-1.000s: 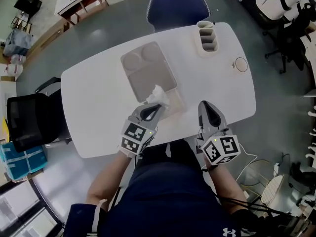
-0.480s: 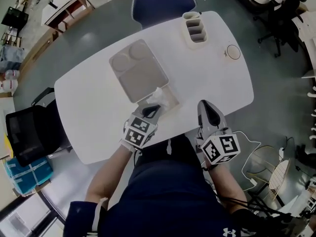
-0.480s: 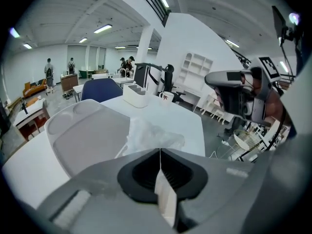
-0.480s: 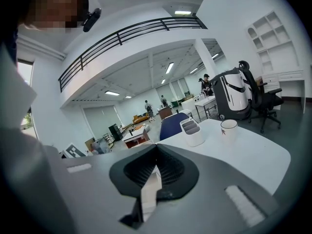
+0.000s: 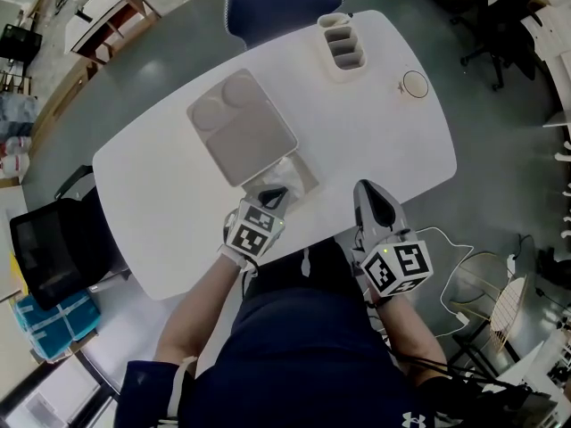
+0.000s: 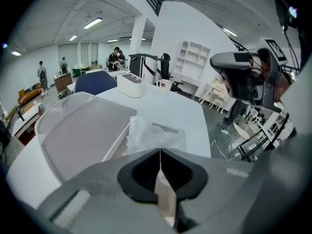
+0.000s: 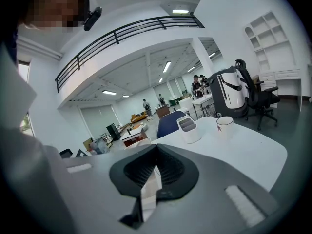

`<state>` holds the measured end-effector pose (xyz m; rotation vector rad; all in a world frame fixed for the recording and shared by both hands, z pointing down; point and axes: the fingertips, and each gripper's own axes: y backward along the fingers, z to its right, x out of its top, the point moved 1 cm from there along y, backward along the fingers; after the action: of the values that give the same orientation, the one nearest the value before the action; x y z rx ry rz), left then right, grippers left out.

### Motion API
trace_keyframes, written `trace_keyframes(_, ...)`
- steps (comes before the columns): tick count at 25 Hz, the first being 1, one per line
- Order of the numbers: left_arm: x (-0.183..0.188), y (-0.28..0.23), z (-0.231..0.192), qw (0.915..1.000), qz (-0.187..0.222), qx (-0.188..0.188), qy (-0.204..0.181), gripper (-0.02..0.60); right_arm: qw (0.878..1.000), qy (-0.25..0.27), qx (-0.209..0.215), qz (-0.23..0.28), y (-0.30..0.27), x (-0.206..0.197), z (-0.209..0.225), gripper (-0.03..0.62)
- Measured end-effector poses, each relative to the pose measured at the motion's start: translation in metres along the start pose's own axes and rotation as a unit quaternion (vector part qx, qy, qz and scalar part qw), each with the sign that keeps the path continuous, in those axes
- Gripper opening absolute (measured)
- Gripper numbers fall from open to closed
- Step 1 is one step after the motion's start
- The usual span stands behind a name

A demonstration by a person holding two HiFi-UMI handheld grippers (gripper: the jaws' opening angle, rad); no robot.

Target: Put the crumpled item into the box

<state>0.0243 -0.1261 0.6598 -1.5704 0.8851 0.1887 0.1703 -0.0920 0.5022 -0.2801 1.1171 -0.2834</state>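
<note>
"Looking down from above, where's the crumpled wad [image 5: 282, 174]?"

"In the shallow box [image 5: 306, 179], just beside the gray tray [image 5: 241, 127], near the bench's [image 5: 161, 194] front edge."

"And the left gripper [image 5: 276, 193]?"

"Its own view shows the fingers closed on the wad's near edge. The right gripper [image 5: 365, 189] is closed too, on nothing. Its view catches a desk organizer [image 7: 189, 129] and a mug [image 7: 224, 125]."

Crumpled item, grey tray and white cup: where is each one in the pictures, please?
crumpled item [image 6: 147, 134], left gripper view, on its wrinkled middle.
grey tray [image 5: 252, 141], head view, on the bare floor of its large compartment.
white cup [image 7: 224, 125], right gripper view, on its side wall.
</note>
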Motion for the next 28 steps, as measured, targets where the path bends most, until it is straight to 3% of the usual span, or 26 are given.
trace_keyframes(5, -0.014, -0.014, -0.001, 0.9990, -0.044, -0.009, -0.002, 0.008, 1.000, -0.002, 0.002, -0.004, -0.001, -0.002, -0.003, 0.002)
trace_keyframes(10, -0.019, -0.020, -0.007, 0.9973, -0.072, 0.014, 0.004, 0.008, 1.000, -0.002, 0.006, -0.009, -0.004, -0.004, -0.004, 0.002)
trace_keyframes(18, -0.021, -0.024, -0.015, 0.9954, -0.091, 0.031, 0.006, 0.009, 1.000, 0.004, 0.009, -0.011, -0.006, -0.002, -0.005, 0.002)
trace_keyframes(24, -0.033, -0.032, -0.014, 0.9891, -0.145, 0.025, -0.005, 0.009, 1.000, 0.003, 0.014, -0.017, -0.006, -0.006, -0.006, 0.002)
trace_keyframes(28, -0.033, -0.033, -0.015, 0.9892, -0.143, 0.033, 0.002, 0.044, 1.000, 0.003, 0.017, -0.017, -0.005, -0.006, -0.007, 0.002)
